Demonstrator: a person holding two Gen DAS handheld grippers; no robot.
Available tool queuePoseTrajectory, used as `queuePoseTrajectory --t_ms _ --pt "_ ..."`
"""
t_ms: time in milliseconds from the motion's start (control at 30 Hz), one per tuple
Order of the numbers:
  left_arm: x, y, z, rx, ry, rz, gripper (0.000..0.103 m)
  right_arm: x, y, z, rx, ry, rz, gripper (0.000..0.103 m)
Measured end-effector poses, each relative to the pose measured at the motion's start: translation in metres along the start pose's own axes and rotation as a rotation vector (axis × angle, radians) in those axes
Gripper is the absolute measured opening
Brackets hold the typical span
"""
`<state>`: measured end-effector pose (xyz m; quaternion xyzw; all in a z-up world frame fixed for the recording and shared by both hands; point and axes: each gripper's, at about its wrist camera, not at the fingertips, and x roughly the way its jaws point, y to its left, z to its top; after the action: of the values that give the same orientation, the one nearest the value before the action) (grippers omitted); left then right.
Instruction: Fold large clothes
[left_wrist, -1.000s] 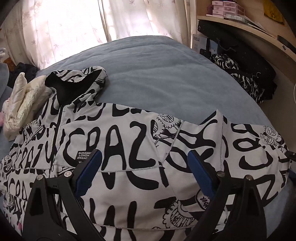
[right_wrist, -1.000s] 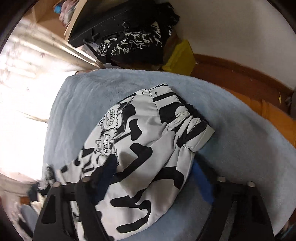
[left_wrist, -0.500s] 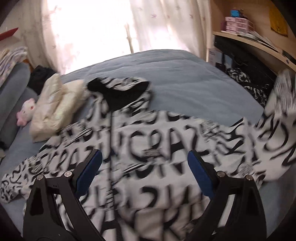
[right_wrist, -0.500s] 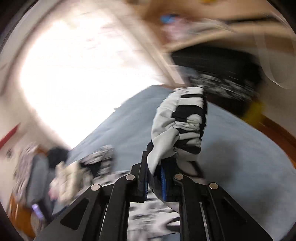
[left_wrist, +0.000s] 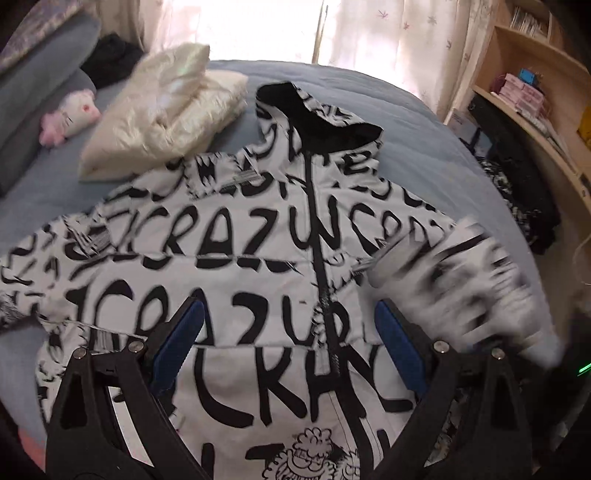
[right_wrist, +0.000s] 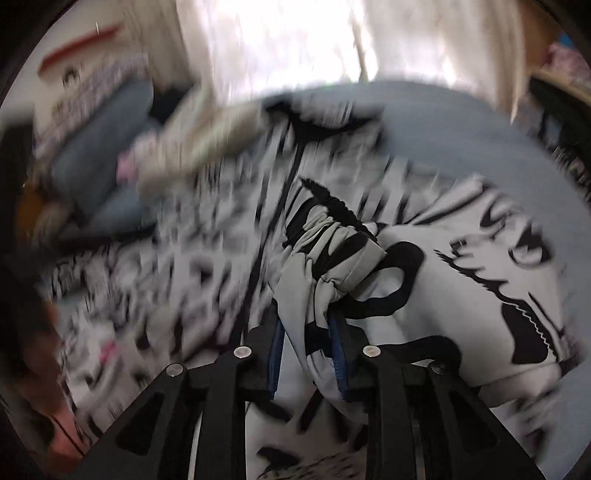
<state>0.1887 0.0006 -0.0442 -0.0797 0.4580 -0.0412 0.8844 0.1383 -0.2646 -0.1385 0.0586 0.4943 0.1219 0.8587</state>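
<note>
- The jacket (left_wrist: 229, 258), white with black lettering, lies spread front-up on the blue bed (left_wrist: 424, 122), its hood (left_wrist: 317, 118) toward the curtains and its zip running down toward me.
- My left gripper (left_wrist: 288, 343) hangs above the jacket's chest with its jaws wide apart and nothing between the blue pads; the zip line passes under the gap.
- My right gripper (right_wrist: 308, 354) has the sleeve's elastic cuff (right_wrist: 332, 251) bunched between its pads. The jaws are opening, yet the cloth seems still pinched there, though the blur makes this hard to judge.
- The sleeve (left_wrist: 461, 280) shows from the left wrist as a smeared shape, lifted across the jacket's right side.
- A folded cream jacket (left_wrist: 166, 110) and a pink plush toy (left_wrist: 68, 118) lie beside the hood.
- A second ago the sleeve lay flat on the bed with my right jaws open around it; now it is carried over the jacket's body. My left view has shifted from the sleeve side to the centre of the chest.
</note>
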Motion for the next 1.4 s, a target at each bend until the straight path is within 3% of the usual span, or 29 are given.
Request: queuePoseTrajectory --t_ms 67,233,300,433,600,733,833,1100,1267,1400 --pt "0.004 0.001 -0.004 -0.011 0.028 -0.067 0.092 0.009 -0.003 -0.023 0.031 0.046 -0.007 0.031" --pt "0.024 -0.005 -0.015 -0.083 0.138 -0.246 0.092 -0.032 -0.007 -0.059 0.049 -0.064 -0.075 0.076" --pt "0.03 -0.011 -0.02 -0.103 0.166 -0.299 0.092 -0.061 -0.013 -0.071 0.062 -0.125 -0.086 0.084" --pt "0.039 -0.029 -0.026 -0.114 0.198 -0.34 0.092 -0.079 -0.017 -0.076 0.103 -0.172 -0.069 0.084" --pt "0.047 -0.063 -0.018 -0.079 0.21 -0.255 0.092 -0.051 -0.01 -0.091 0.098 -0.15 -0.08 0.084" --pt "0.062 -0.099 -0.016 -0.007 0.272 -0.08 0.093 -0.04 -0.01 -0.101 0.086 -0.147 -0.092 0.083" --pt "0.076 -0.122 -0.019 0.0 0.328 -0.012 0.092 -0.034 -0.011 -0.104 0.079 -0.15 -0.095 0.083" --pt "0.113 -0.161 -0.02 0.116 0.379 0.167 0.092 -0.035 -0.026 -0.11 0.111 -0.156 -0.056 0.083" --pt "0.115 -0.119 -0.021 0.014 0.416 0.138 0.09 -0.035 -0.032 -0.108 0.113 -0.156 -0.053 0.083" --pt "0.092 -0.078 -0.024 -0.05 0.39 0.044 0.09 -0.035 -0.036 -0.108 0.108 -0.156 -0.058 0.083"
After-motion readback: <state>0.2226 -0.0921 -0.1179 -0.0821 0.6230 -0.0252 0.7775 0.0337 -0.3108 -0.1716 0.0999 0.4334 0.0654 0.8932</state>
